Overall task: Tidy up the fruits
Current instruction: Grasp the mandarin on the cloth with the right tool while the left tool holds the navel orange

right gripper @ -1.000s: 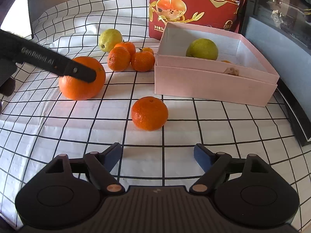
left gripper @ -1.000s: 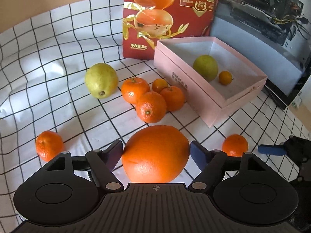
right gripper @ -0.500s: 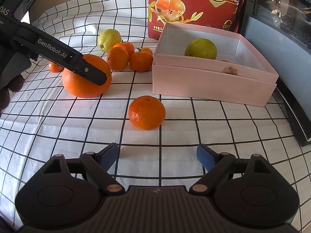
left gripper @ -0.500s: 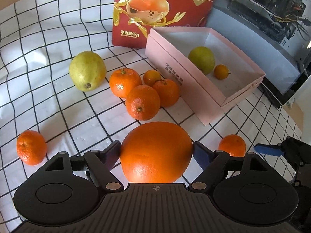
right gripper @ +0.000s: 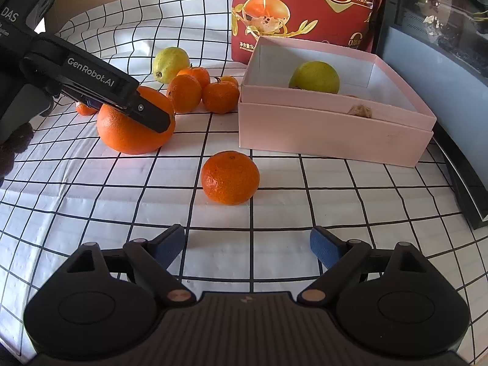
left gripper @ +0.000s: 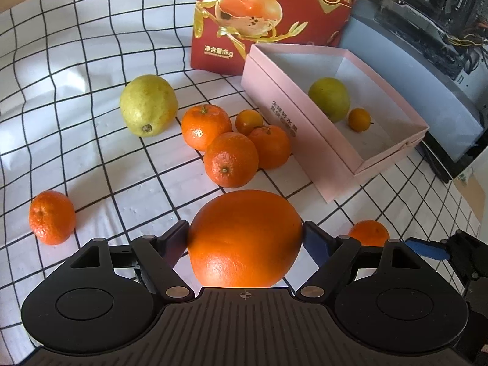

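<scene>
On the gridded cloth (left gripper: 91, 164), left fingers (left gripper: 175, 241) clamp a round, glossy orange (left gripper: 244, 238); right fingers (right gripper: 169, 245) spread, empty

Left tool (left gripper: 245, 235) — fingers closed onto the sides of the large orange (left gripper: 244, 239), both pads in contact with its skin; seen from the right wrist view, the tool reaches in from the left, angled downward. Right tool (right gripper: 248, 244) — fingers spread wide, nothing between them, held low over the counter (right gripper: 274, 259), blue pads (right gripper: 323, 245) facing inward.
</scene>
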`<state>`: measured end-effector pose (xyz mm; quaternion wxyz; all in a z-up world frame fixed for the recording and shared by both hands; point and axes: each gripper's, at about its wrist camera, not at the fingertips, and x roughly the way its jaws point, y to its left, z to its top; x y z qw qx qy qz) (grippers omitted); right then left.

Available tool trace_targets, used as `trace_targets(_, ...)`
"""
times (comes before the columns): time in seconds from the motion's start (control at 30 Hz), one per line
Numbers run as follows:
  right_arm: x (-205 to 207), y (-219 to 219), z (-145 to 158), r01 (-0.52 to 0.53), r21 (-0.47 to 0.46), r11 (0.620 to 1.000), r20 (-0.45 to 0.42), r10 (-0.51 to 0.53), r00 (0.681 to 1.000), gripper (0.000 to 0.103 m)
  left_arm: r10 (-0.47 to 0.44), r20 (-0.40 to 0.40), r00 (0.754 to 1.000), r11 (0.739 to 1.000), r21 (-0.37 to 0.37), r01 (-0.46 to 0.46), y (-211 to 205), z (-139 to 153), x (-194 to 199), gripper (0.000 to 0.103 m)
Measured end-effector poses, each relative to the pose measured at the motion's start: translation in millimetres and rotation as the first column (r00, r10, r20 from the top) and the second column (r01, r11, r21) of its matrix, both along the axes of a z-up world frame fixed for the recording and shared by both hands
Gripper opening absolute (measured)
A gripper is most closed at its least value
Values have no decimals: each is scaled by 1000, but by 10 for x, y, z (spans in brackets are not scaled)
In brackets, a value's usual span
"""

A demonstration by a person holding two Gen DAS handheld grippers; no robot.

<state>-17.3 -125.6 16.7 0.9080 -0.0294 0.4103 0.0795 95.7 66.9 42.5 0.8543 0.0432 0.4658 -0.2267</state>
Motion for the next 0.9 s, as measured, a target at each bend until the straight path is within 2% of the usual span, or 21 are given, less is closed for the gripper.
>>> trace_targets(0.17, -17, -9, -4, -1, 1, 1000, 6, 1, 1000, 90, 17, -15, 1000, 999, 37, -17, -33, -82, 31, 86)
trace_targets(0.4, -47, -20, 2, -8, 3, 1000, 8, 8, 1000, 90, 67, -28, 997, 998, -10, -67, 84, -79, -51, 85)
trace_targets(0.5, -51, -25, 8, -10, 3, 1000, 6, 10, 1000, 90, 78, -29, 996, 997, -12, -79, 108, -59, -151, 85)
trace_targets(0.7, -57, -19, 7, -9, 2, 1000, 5, 9, 1000, 90, 115, -61, 992, 991, -68, -119, 242, -50, -460, 85)
trace_targets(0.9, -26, -10, 3, -17, -2, 1000, -4, 17, 1000, 90, 154, -31, 988, 987, -49, -155, 346, -9, -808, 85)
